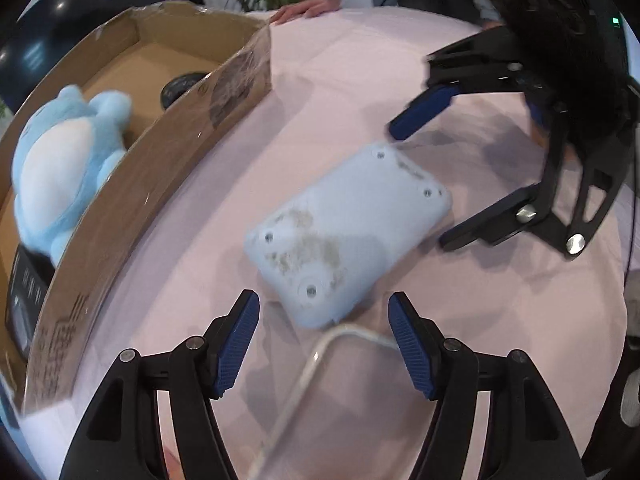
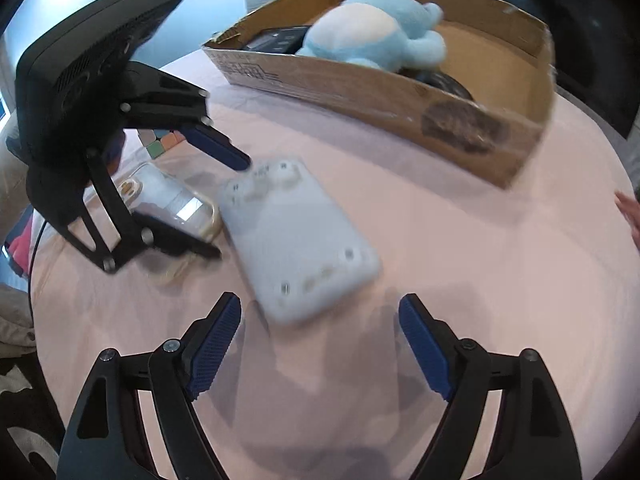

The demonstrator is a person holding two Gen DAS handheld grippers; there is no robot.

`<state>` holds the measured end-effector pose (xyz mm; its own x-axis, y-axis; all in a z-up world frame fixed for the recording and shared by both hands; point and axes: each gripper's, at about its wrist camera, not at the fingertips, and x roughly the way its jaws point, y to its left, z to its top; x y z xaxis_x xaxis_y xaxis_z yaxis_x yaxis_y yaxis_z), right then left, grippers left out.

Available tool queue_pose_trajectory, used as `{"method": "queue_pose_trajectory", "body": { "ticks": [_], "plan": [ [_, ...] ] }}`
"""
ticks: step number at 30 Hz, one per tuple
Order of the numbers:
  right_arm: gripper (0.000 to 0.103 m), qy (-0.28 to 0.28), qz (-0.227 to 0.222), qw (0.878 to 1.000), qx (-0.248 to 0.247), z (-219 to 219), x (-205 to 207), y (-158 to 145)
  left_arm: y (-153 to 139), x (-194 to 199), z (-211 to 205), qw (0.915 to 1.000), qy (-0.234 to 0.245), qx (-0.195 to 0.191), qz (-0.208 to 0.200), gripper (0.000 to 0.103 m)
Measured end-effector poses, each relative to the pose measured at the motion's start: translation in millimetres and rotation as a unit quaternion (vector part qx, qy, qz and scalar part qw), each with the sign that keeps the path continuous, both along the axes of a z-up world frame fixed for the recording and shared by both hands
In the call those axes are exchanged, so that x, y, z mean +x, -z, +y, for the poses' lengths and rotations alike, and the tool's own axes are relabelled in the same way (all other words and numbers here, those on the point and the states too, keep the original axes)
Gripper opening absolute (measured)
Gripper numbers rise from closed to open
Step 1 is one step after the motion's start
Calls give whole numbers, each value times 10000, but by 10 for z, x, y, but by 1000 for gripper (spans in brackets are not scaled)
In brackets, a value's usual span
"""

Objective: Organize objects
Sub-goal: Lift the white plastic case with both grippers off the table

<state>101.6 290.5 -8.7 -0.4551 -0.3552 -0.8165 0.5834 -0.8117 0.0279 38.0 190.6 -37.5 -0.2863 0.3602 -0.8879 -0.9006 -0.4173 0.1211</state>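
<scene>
While a pale blue slab-shaped device [image 1: 348,232] is lying underside-up on the pink tablecloth [image 1: 400,80], two hand-held grippers are facing it from opposite ends, both with jaws spread wide and holding nothing. The left gripper [image 1: 324,344] is hovering just short of one short end, where a white cable [image 1: 304,380] is trailing off; the right gripper [image 2: 320,348] is poised near the other. The device is sitting well apart from the cardboard box [image 2: 400,92], where a blue plush toy [image 2: 376,36] and some dark items are already resting. Its casing, studded with four screws and smeared with grime, is looking rigid, smooth and probably fairly light, so pinching across its narrow width near the middle seems safest, with care that the cable is not snagging. A clear-cased phone [image 2: 172,196] is waiting just beside it.
</scene>
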Motion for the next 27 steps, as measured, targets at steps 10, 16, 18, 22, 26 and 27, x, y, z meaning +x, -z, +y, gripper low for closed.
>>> {"method": "queue_pose_trajectory", "body": {
  "ticks": [10,16,18,22,26,27],
  "plan": [
    [70,-672,-61,9974,268,-118,-126,24,14,-177,-19,9981,426,247,-372,54],
    [70,-846,-55,9957,377,-178,-161,-15,-31,-179,-57,9981,389,252,-416,53],
    [69,-918,-40,9948,444,-213,-183,-33,-56,-181,-75,9983,348,239,-409,53],
    [69,-987,77,9942,423,-260,-201,-123,-167,-182,-132,9989,250,202,-355,53],
    [69,-1085,167,9929,455,-301,-236,-263,-342,-207,-165,9994,182,203,-225,53],
    [69,-1087,222,9927,471,-309,-255,-309,-407,-226,-172,9994,172,234,-166,53]
  ]
}}
